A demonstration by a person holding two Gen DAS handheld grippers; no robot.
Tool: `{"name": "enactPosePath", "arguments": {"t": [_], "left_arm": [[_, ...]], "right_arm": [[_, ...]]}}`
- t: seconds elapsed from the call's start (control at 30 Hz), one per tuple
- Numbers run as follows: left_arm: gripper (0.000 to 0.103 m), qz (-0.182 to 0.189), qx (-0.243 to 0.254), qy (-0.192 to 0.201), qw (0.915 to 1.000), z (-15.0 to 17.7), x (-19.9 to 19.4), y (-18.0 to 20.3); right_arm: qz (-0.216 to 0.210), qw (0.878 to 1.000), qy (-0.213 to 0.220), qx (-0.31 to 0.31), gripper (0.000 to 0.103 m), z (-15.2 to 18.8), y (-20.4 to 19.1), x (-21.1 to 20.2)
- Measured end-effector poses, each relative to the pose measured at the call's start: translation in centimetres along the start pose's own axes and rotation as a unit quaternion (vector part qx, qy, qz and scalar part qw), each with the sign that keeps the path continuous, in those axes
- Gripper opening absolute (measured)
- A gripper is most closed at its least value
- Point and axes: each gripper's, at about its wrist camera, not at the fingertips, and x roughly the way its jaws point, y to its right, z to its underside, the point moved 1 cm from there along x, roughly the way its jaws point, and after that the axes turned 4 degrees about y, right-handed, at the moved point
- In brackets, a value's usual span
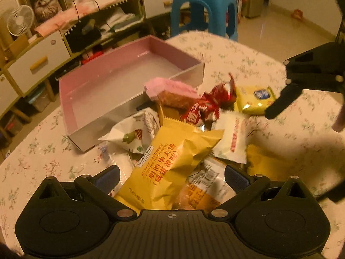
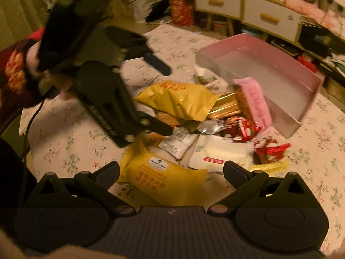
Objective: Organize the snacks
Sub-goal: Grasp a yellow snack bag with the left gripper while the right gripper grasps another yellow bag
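Several wrapped snacks lie heaped on a floral tablecloth [image 1: 248, 49] just beside an open pink box [image 1: 120, 79], which holds nothing visible. The large yellow packet [image 1: 172, 164] in the left wrist view carries red Chinese characters and a line of small Latin print reading roughly "WAFFLE SANDWICH"; the rest is too blurred to read. A second yellow packet [image 2: 163, 181] in the right wrist view bears a round white label, apparently "Member's Mark", above more Chinese print. A white packet [image 1: 232, 140] has a red strip of characters down its side, and a red wrapper [image 1: 207, 108] shows white lettering that cannot be made out. A pink-wrapped bar [image 1: 172, 90] leans against the box wall.

The left gripper [image 1: 171, 176] has its jaws spread wide on either side of the large yellow packet; whether its blue pads [image 1: 108, 176] touch the wrapper cannot be told. The right gripper [image 2: 171, 173] is likewise spread wide above the second yellow packet, grasping nothing.
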Motion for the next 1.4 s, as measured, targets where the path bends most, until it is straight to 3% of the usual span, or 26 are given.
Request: {"name": "enactPosePath", "arguments": {"t": [0.13, 0.27, 0.47, 0.63, 0.73, 0.8, 0.93, 1.0, 1.17, 1.23, 1.3, 1.33, 1.4], "left_arm": [[0.103, -0.01, 0.006, -0.017, 0.9998, 0.5, 1.3, 0.1], [0.103, -0.021, 0.023, -0.021, 0.9993, 0.9, 1.6, 0.7], [0.098, -0.034, 0.011, -0.014, 0.9993, 1.0, 1.3, 0.7], [0.086, -0.051, -0.009, -0.008, 0.9986, 1.2, 0.7, 1.3], [0.067, -0.063, -0.022, -0.011, 0.9977, 1.2, 0.3, 1.9], [0.051, -0.077, -0.033, -0.014, 0.9964, 1.3, 0.1, 2.1], [0.047, -0.097, -0.07, -0.008, 0.9928, 1.7, -0.5, 1.9], [0.04, -0.103, -0.089, -0.003, 0.9907, 1.8, -0.9, 1.8], [0.032, -0.11, -0.119, 0.007, 0.9868, 1.7, -2.0, 1.6], [0.032, -0.109, -0.131, 0.01, 0.9853, 1.7, -2.4, 1.5], [0.032, -0.114, -0.138, 0.008, 0.9837, 1.7, -2.6, 1.6], [0.032, -0.119, -0.142, 0.006, 0.9828, 1.7, -2.6, 1.7], [0.033, -0.126, -0.144, 0.0, 0.9815, 1.9, -2.5, 1.8]], "right_arm": [[0.012, 0.998, -0.031, -0.048, 0.102, 0.7, -1.4, 1.5], [0.024, 0.994, -0.059, -0.091, 0.093, 1.4, -2.5, 3.2], [0.051, 0.987, -0.066, -0.139, 0.089, 1.9, -3.6, 4.8], [0.045, 0.991, -0.068, -0.103, 0.09, 1.7, -2.9, 4.8], [0.054, 0.992, -0.062, -0.092, 0.074, 1.5, -2.8, 4.4], [0.051, 0.993, -0.058, -0.087, 0.047, 1.3, -2.9, 4.2], [0.069, 0.99, -0.054, -0.112, 0.038, 1.4, -3.7, 4.0], [0.075, 0.988, -0.05, -0.124, 0.024, 1.6, -4.1, 3.8], [0.091, 0.985, -0.054, -0.132, 0.023, 2.3, -4.7, 3.2], [0.105, 0.984, -0.053, -0.138, 0.03, 2.6, -4.9, 3.1], [0.113, 0.981, -0.046, -0.15, 0.052, 2.8, -5.5, 3.0], [0.11, 0.981, -0.04, -0.157, 0.058, 2.9, -5.9, 2.8], [0.112, 0.977, -0.029, -0.177, 0.061, 3.1, -6.7, 2.6]]}}
